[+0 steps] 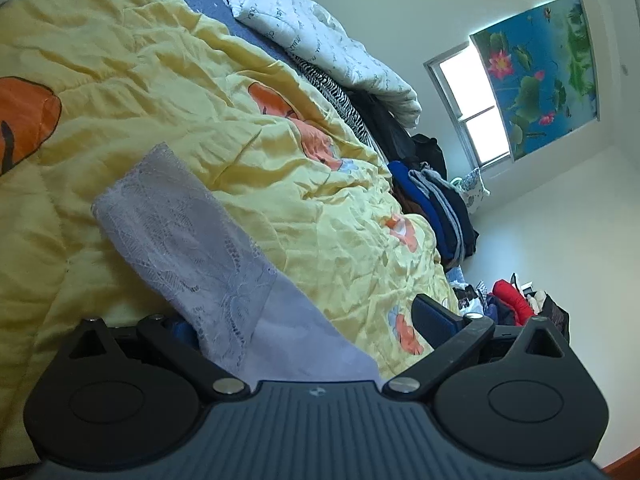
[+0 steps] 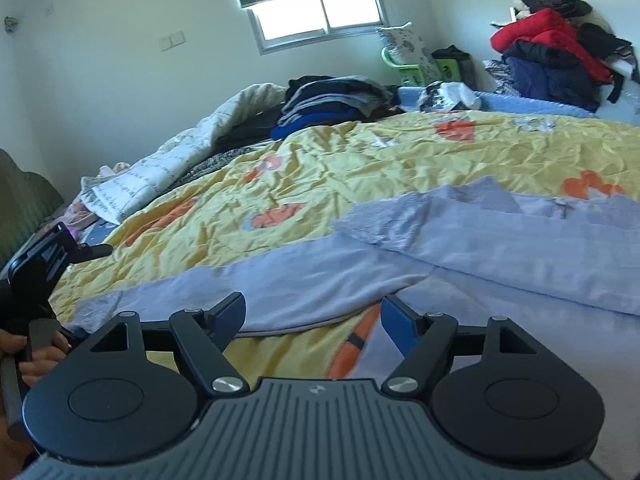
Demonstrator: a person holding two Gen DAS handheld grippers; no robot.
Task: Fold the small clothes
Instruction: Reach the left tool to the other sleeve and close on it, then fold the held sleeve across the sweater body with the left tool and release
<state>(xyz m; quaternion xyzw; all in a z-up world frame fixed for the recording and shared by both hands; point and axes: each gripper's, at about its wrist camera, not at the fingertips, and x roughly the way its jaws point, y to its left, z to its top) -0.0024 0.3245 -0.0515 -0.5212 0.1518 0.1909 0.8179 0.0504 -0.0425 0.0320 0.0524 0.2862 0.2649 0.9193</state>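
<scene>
Lace hem appears only from left wrist.

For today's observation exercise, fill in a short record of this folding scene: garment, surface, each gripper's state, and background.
garment: lavender lace-trimmed garment, spread on the quilt
surface: yellow quilt with orange prints
left gripper: open, lace end of garment draped between its fingers
right gripper: open, just above the garment's edge
background: stack of folded clothes, window, red jacket
</scene>
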